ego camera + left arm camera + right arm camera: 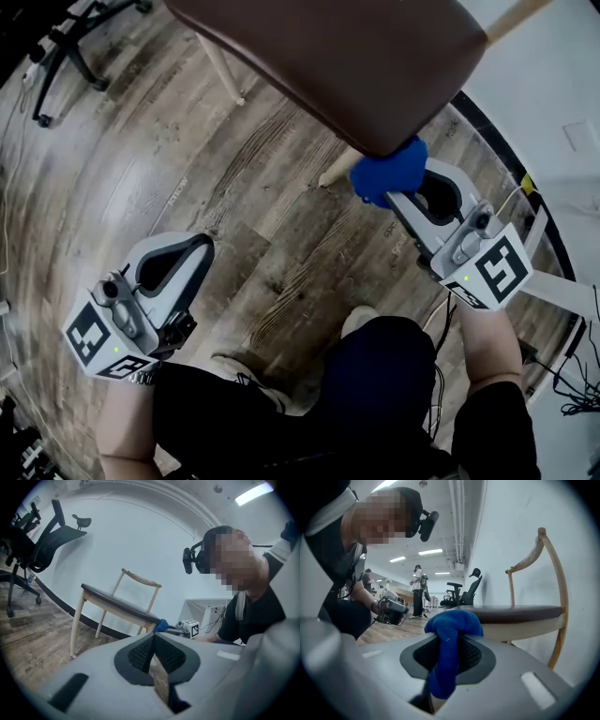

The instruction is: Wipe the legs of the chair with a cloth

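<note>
Inside right claw, cloth, seemingly against chair.

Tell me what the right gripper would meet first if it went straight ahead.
Probably the edge of the chair seat: the right gripper holds the blue cloth just before it; depth is unclear.

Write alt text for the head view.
The right gripper holds a blue cloth at the top of a pale chair leg, under the corner of the brown seat. The empty left gripper hangs at lower left over the wood-plank floor.
</note>
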The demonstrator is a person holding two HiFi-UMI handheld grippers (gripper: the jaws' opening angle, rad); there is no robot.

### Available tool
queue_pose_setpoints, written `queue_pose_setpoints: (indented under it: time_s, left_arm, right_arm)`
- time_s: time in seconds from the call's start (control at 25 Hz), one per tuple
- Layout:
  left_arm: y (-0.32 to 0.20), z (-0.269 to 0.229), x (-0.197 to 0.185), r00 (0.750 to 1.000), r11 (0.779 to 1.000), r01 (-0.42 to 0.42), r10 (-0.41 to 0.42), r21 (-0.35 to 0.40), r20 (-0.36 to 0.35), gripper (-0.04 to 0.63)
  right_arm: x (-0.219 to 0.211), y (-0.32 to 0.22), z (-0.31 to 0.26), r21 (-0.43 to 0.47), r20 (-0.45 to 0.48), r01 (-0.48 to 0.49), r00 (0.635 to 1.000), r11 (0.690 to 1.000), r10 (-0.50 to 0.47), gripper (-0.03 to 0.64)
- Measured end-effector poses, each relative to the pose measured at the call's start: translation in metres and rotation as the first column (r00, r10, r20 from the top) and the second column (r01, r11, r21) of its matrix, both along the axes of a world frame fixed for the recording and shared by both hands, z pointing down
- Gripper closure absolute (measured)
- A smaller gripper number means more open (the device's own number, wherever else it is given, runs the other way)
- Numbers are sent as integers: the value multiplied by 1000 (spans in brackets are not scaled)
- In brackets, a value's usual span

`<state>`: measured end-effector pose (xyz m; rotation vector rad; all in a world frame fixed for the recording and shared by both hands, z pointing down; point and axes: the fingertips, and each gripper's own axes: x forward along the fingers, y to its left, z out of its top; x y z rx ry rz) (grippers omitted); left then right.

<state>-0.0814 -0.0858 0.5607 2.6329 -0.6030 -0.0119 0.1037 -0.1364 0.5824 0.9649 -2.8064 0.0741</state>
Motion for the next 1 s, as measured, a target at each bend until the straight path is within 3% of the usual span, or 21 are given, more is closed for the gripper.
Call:
queue_pose_setpoints:
  time_s: [0.24, 0.52, 0.76, 1.0]
  left_arm:
    - [0, 2, 0, 1000, 1000, -5, 5, -4, 6, 591]
    - [0, 8, -5, 1000, 1000, 11, -11, -14, 21, 591]
    - [-1, 9, -1, 1000, 1000, 2, -2, -16, 27, 591]
    - [-1, 13, -1, 999, 1000, 2, -1, -23, 39, 591]
  right_arm:
    - [-7, -9, 60, -118, -3, -65, 998, 991, 65, 531]
    - [-4, -13, 113, -245, 145, -57, 985, 968, 94, 529]
    - [-6, -15, 167, -311, 110, -97, 984, 945, 138, 531]
    - [-5, -19, 244, -413, 14, -140, 987, 900, 160, 531]
